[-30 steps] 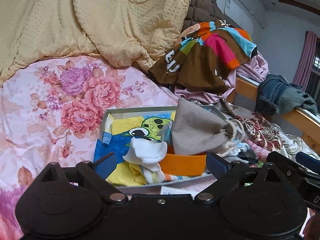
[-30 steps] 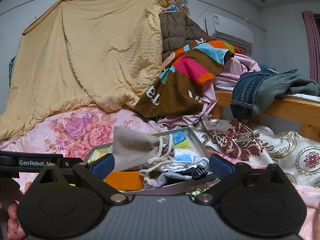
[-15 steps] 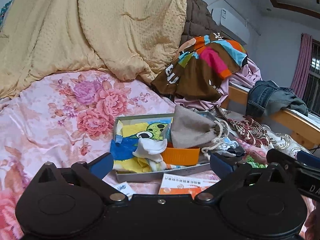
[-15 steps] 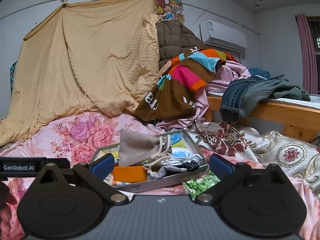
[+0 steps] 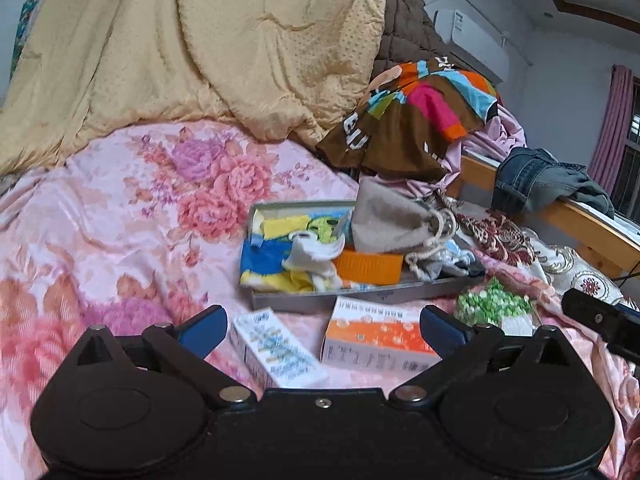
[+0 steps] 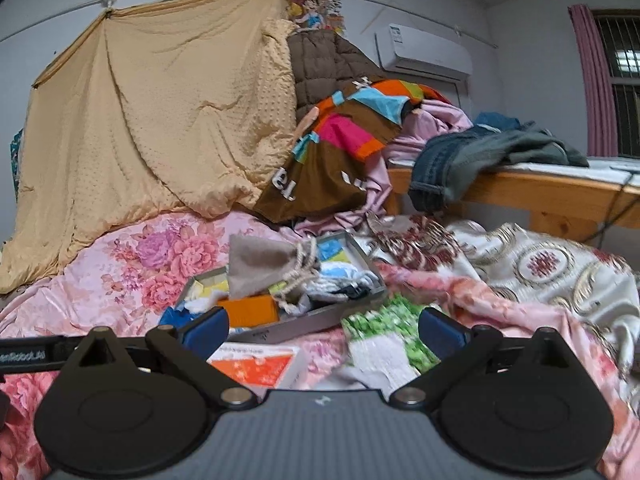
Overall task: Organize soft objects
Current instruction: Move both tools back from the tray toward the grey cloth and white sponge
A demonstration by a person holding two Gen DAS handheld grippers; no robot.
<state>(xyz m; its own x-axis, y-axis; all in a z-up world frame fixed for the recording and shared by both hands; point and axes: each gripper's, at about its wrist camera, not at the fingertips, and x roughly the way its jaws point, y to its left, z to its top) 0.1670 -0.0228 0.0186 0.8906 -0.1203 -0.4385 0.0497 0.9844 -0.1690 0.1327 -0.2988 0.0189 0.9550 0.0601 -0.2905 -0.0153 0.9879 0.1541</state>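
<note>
A grey tray (image 5: 360,295) (image 6: 304,322) lies on the pink floral bedspread (image 5: 120,208), piled with soft items: a beige drawstring pouch (image 5: 390,220) (image 6: 262,262), a white sock (image 5: 316,250), an orange band (image 5: 370,266) (image 6: 250,310) and a yellow-and-blue cartoon cloth (image 5: 272,248). My left gripper (image 5: 320,330) hangs open in front of the tray with nothing between its fingers. My right gripper (image 6: 322,330) is open too, empty, over the near bedspread.
An orange-and-white box (image 5: 380,336) (image 6: 256,366), a white-and-blue box (image 5: 276,350) and a green patterned packet (image 5: 494,306) (image 6: 384,336) lie before the tray. Behind are a yellow quilt (image 5: 200,60), a colourful brown garment (image 5: 412,120) and jeans (image 6: 460,160) on a wooden bed frame.
Both grippers have drawn back from the tray, so it looks smaller and farther. The boxes and green packet in front of it have come into view.
</note>
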